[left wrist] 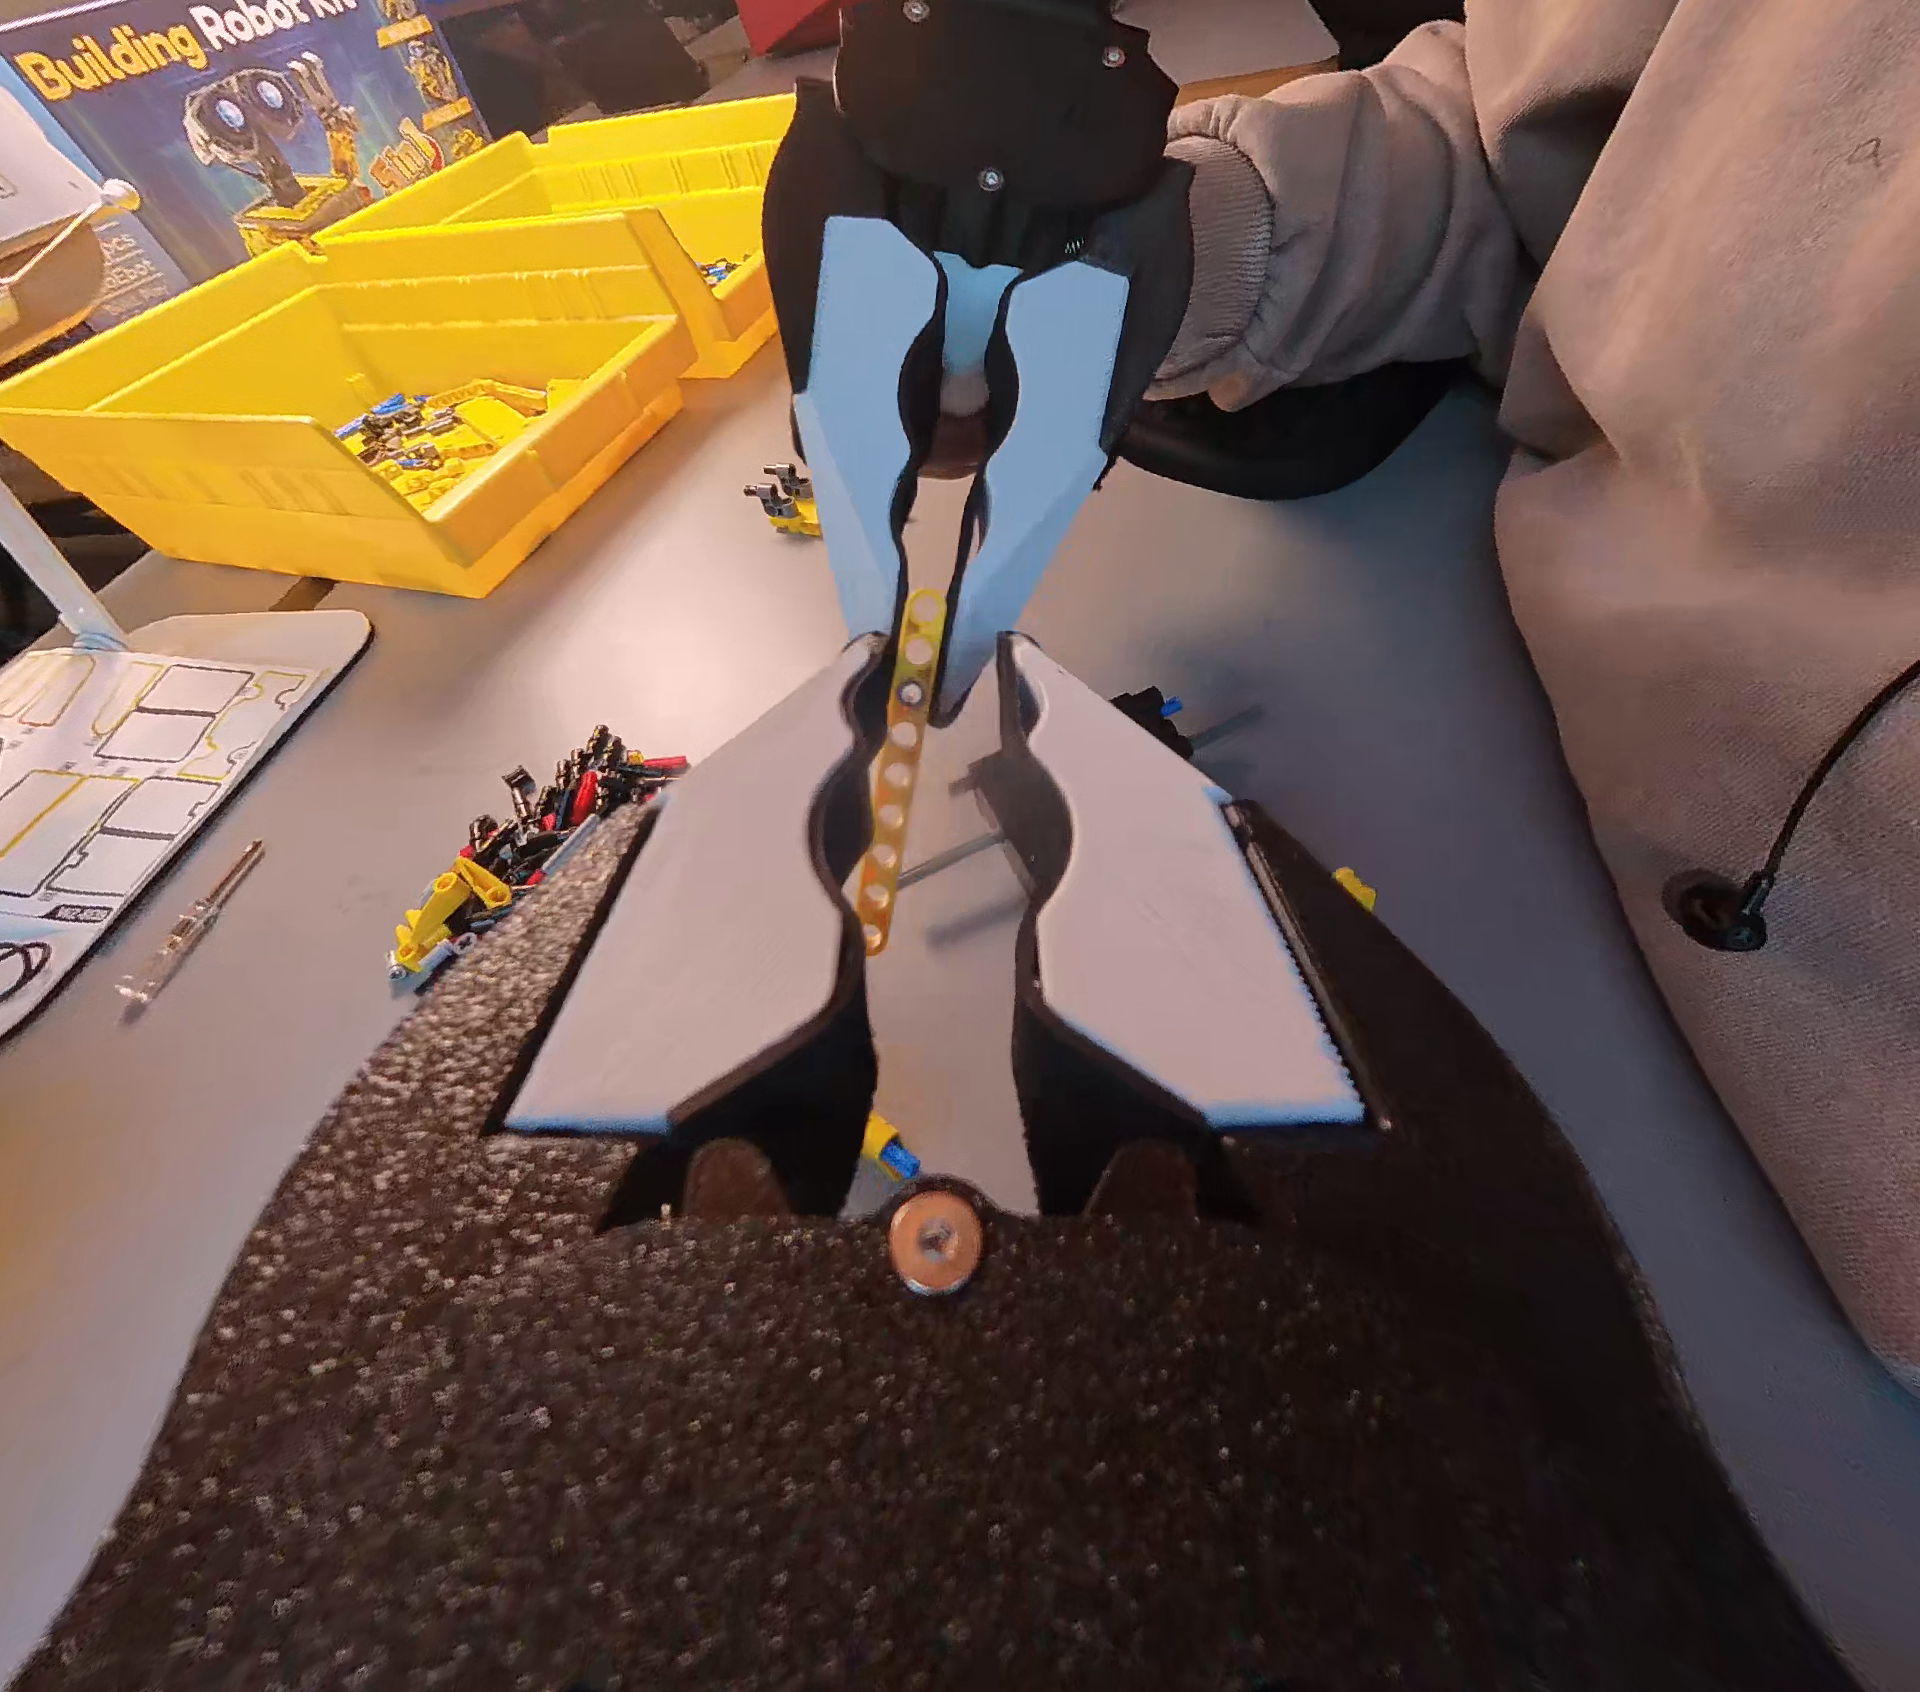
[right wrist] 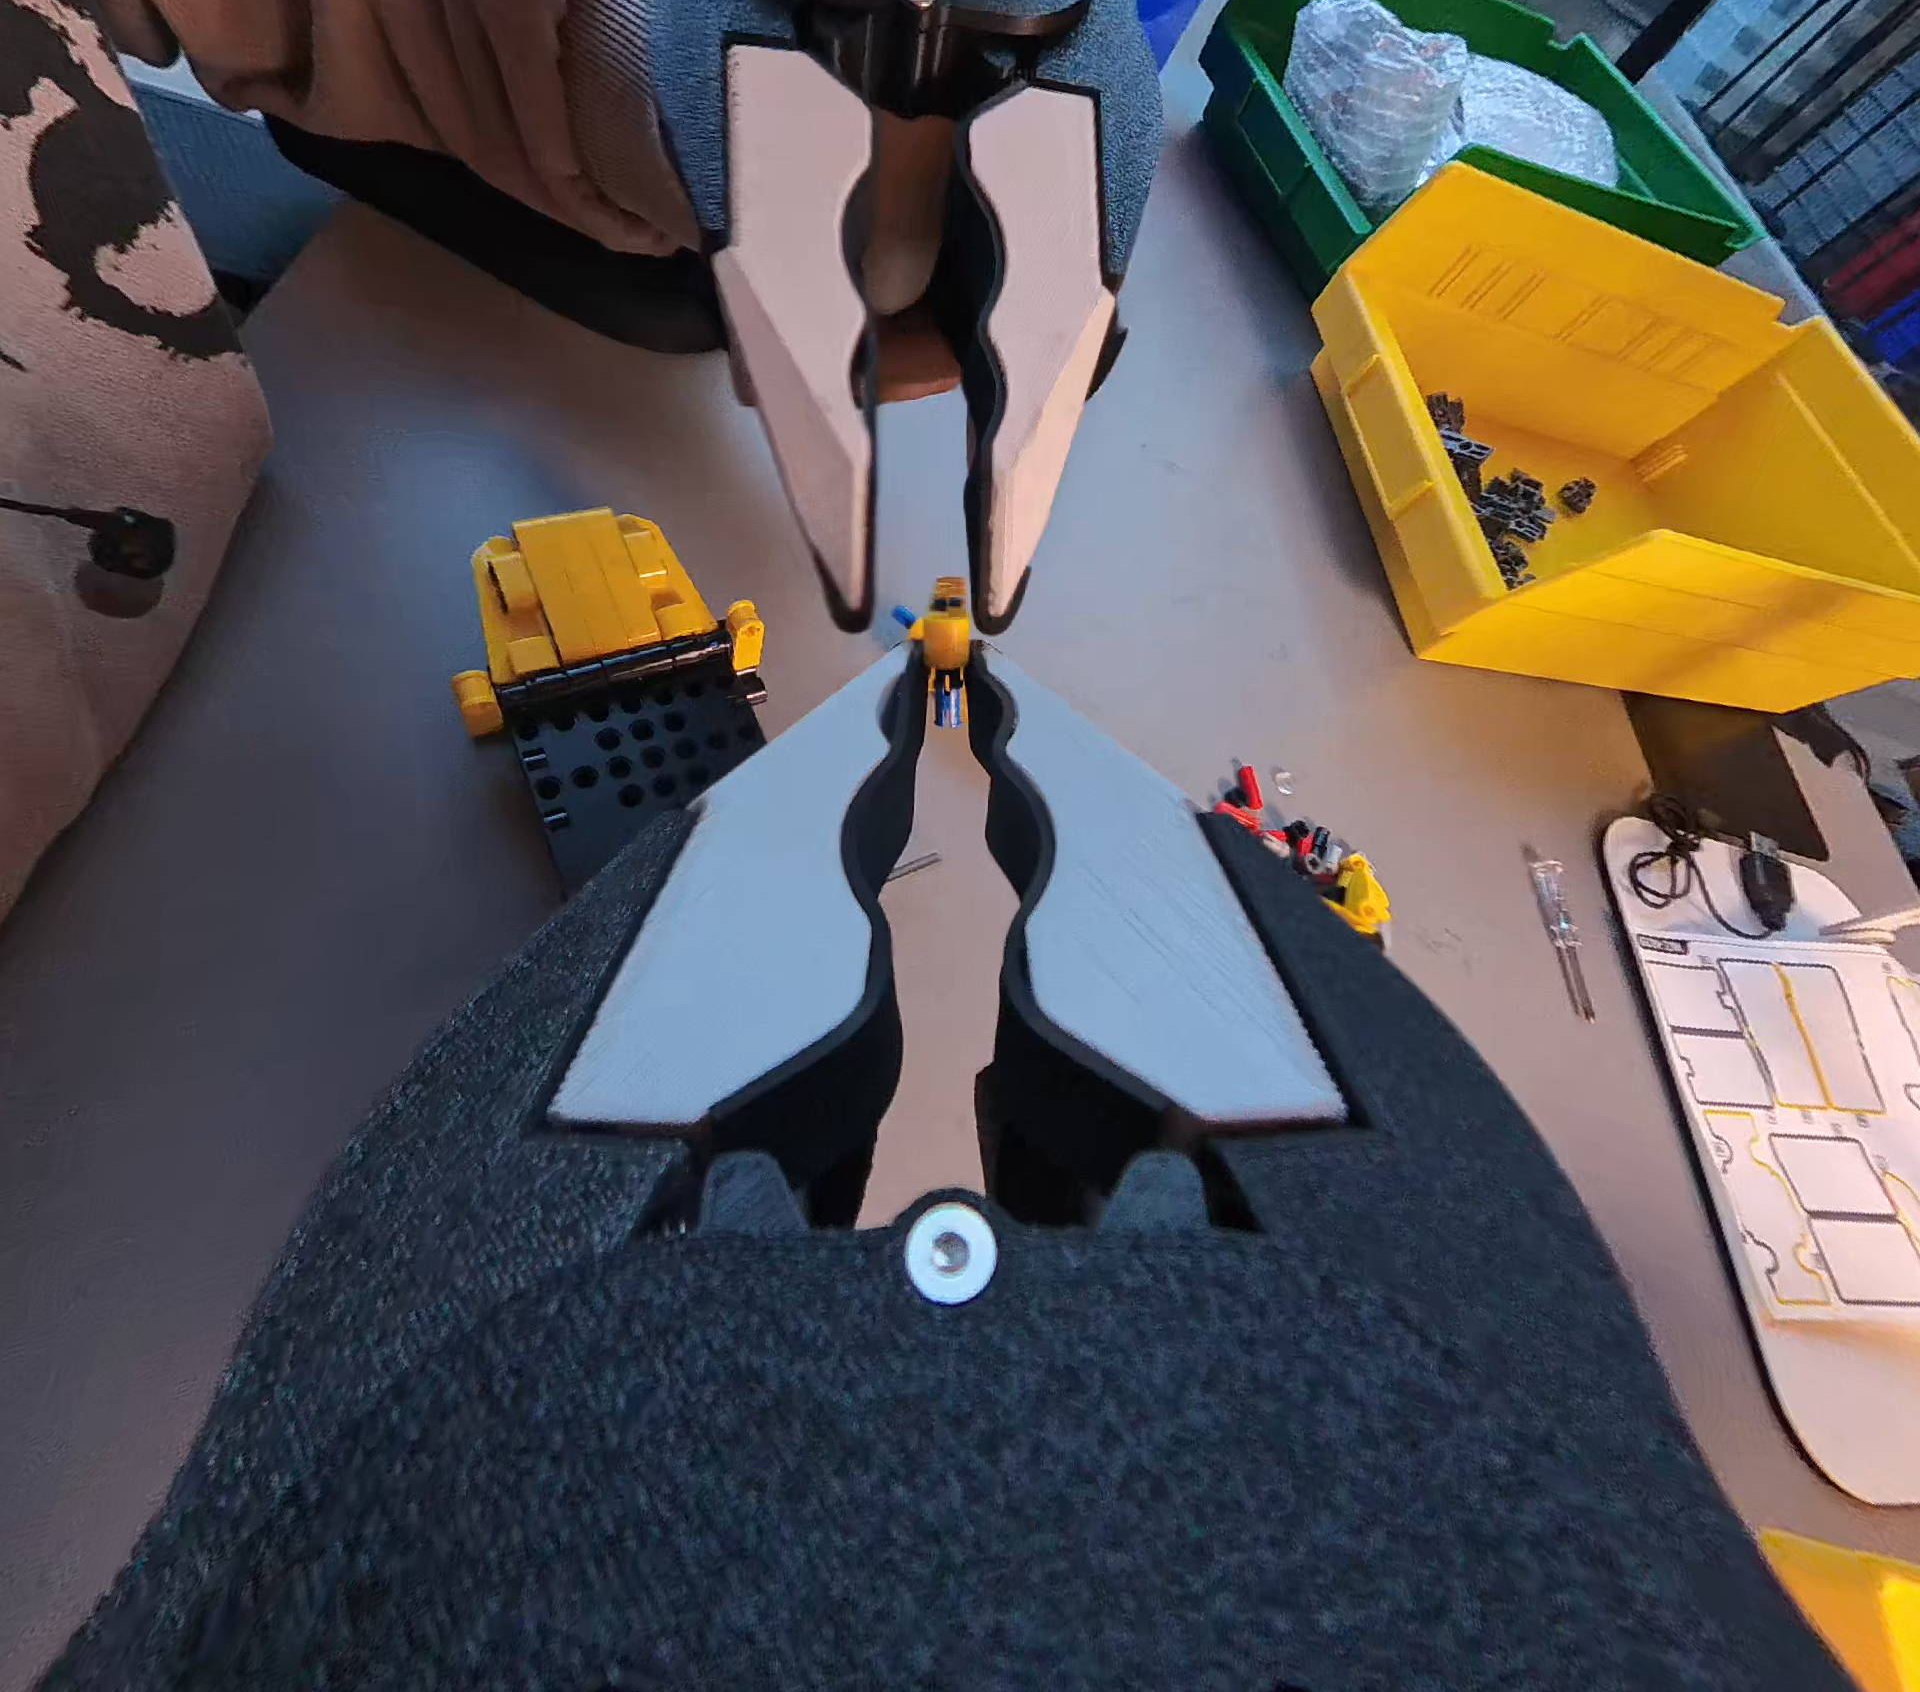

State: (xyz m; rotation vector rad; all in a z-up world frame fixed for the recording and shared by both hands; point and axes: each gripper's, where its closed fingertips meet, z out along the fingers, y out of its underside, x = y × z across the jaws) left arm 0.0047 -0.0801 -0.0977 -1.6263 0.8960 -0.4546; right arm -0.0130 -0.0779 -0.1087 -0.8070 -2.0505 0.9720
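A long yellow beam with a row of holes (left wrist: 896, 775) is held above the grey table (left wrist: 644, 603). My right gripper (left wrist: 920, 676) comes in from the far side and is shut on the beam's upper end. In the right wrist view the beam shows end-on (right wrist: 943, 634) between my right gripper's tips (right wrist: 948, 666), with a blue pin (right wrist: 945, 702) sticking out of it. My left gripper (left wrist: 940, 655) is open, its fingers on either side of the beam with a gap. It faces the right gripper tip to tip (right wrist: 925, 614).
Yellow bins (left wrist: 312, 416) with small parts and a kit box (left wrist: 208, 84) stand at the left. A pile of small parts (left wrist: 551, 811) and a printed sheet (left wrist: 114, 759) lie nearby. A yellow-and-black assembly (right wrist: 603, 603), a yellow bin (right wrist: 1610, 499) and a green bin (right wrist: 1455, 32) show too. The grippers are tip to tip, or close to it.
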